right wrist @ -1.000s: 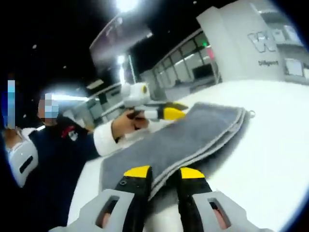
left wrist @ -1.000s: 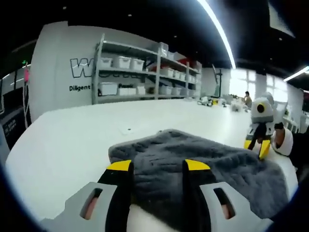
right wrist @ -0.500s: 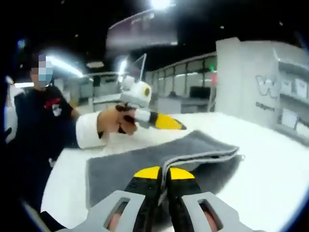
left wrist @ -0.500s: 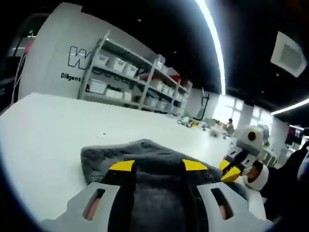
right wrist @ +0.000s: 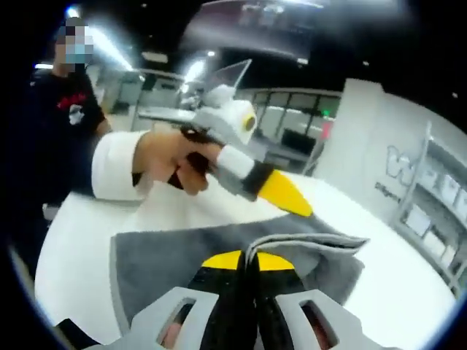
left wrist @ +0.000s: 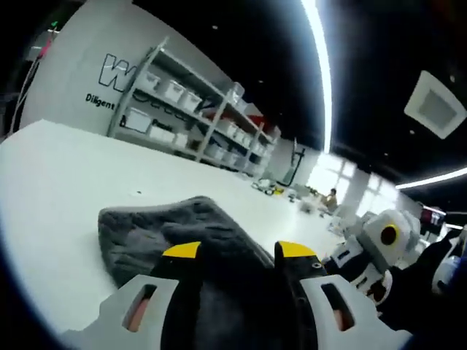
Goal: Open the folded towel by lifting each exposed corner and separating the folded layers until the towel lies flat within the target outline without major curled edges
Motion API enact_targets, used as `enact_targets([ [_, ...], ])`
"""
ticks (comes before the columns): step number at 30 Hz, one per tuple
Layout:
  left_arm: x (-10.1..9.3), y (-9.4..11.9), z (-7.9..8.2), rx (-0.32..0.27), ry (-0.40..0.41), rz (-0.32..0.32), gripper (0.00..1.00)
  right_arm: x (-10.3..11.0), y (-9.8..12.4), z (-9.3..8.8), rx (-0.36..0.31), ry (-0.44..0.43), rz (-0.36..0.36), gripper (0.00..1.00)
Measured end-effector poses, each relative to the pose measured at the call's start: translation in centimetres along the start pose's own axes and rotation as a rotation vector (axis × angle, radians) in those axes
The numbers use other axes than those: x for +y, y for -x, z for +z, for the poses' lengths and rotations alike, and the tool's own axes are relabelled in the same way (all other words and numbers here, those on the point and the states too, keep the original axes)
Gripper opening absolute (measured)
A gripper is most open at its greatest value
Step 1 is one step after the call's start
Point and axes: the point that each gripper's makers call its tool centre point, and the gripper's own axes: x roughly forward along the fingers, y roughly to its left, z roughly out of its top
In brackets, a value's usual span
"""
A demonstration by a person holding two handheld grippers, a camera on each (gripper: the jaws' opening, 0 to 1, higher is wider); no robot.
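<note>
Right gripper (right wrist: 246, 261) pinching an upper layer of the grey towel (right wrist: 153, 259), lifted off the white table (right wrist: 80, 226); left gripper (left wrist: 237, 251) (jaws spread) hovering above the towel's folded corner

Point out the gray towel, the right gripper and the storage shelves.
gray towel (left wrist: 149, 222): left gripper view, its raised folded part.
right gripper (right wrist: 246, 260): right gripper view, between the yellow tips.
storage shelves (left wrist: 191, 117): left gripper view, a middle shelf.
</note>
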Motion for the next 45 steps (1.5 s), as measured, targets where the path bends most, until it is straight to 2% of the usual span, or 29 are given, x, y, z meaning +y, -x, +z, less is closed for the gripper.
enact_targets([
  [7, 0.3, 0.0, -0.6, 0.044, -0.008, 0.015, 0.50, 0.4, -1.3, -0.3, 0.026, 0.025, -0.015, 0.00],
  [12, 0.1, -0.1, -1.0, 0.073, -0.053, 0.010, 0.51, 1.7, -2.3, -0.2, 0.032, 0.058, 0.015, 0.00],
  [15, 0.2, -0.2, -1.8, 0.099, -0.084, 0.034, 0.50, 2.1, -2.6, -0.2, 0.033, 0.060, 0.025, 0.00],
  [19, 1.6, 0.1, -2.5, 0.147, -0.104, 0.088, 0.44, 2.0, -2.6, 0.0, 0.027, 0.055, 0.008, 0.00],
  [21, 1.6, 0.1, -3.0, 0.159, -0.100, 0.099, 0.40, 2.1, -2.8, -0.1, 0.031, 0.061, 0.002, 0.00],
  [24, 1.6, 0.2, -3.3, 0.172, -0.047, 0.095, 0.32, 2.2, -3.0, -0.1, 0.036, 0.067, 0.000, 0.01],
  [25, 1.7, 0.3, -3.4, 0.178, -0.043, 0.096, 0.27, 2.5, -3.1, 0.0, 0.031, 0.073, 0.012, 0.01],
  [28, 1.9, 0.5, -3.9, 0.201, -0.031, 0.109, 0.21, 2.7, -3.2, 0.0, 0.024, 0.079, 0.024, 0.02],
  [30, 2.2, 0.8, -3.8, 0.201, -0.019, 0.106, 0.16, 2.7, -3.2, 0.1, 0.016, 0.078, 0.036, 0.03],
  [32, 2.2, 1.0, -3.5, 0.191, 0.030, 0.091, 0.15, 2.7, -3.1, 0.2, 0.005, 0.071, 0.044, 0.05],
  [36, 2.7, 1.5, -3.2, 0.182, 0.065, 0.082, 0.10, 3.1, -2.6, 0.9, -0.036, 0.052, 0.070, 0.14],
  [41, 3.2, 2.3, -2.8, 0.173, 0.091, 0.075, 0.07, 3.5, -1.1, 1.1, -0.073, 0.062, 0.097, 0.17],
  [44, 3.1, 2.5, -2.4, 0.162, 0.105, 0.069, 0.07, 3.4, -0.2, 1.3, -0.099, 0.086, 0.090, 0.20],
  [45, 2.2, 2.6, -2.6, 0.148, 0.109, 0.066, 0.06, 3.4, 0.5, 1.5, -0.112, 0.076, 0.091, 0.20],
])
